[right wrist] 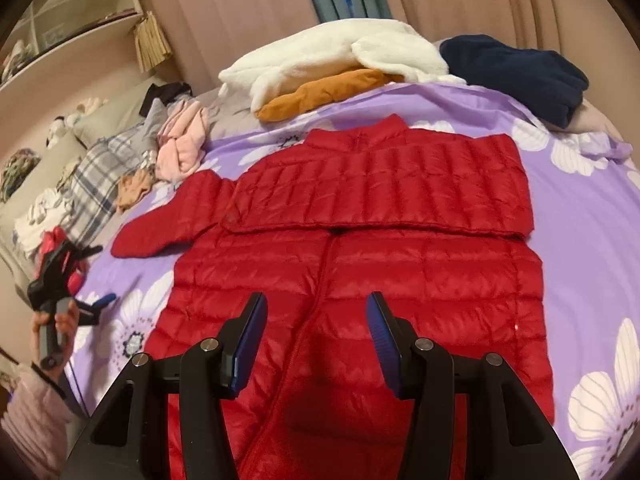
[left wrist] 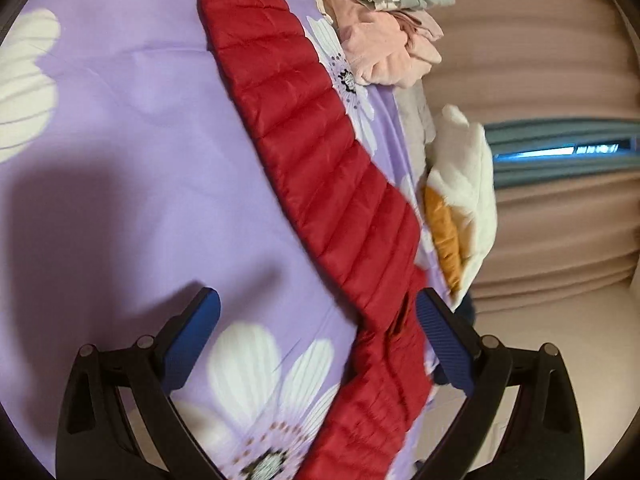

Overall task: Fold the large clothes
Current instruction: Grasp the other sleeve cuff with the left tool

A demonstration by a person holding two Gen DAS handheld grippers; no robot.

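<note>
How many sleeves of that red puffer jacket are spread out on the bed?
1: the sleeve sticks out left of the red puffer jacket. The other seems folded across the chest.

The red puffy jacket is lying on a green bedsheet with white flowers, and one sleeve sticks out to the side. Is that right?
Not quite. The bedsheet is purple, not green. The right wrist view shows the red puffy jacket lying on the purple sheet with white flowers, and one sleeve does stick out to the side.
</note>
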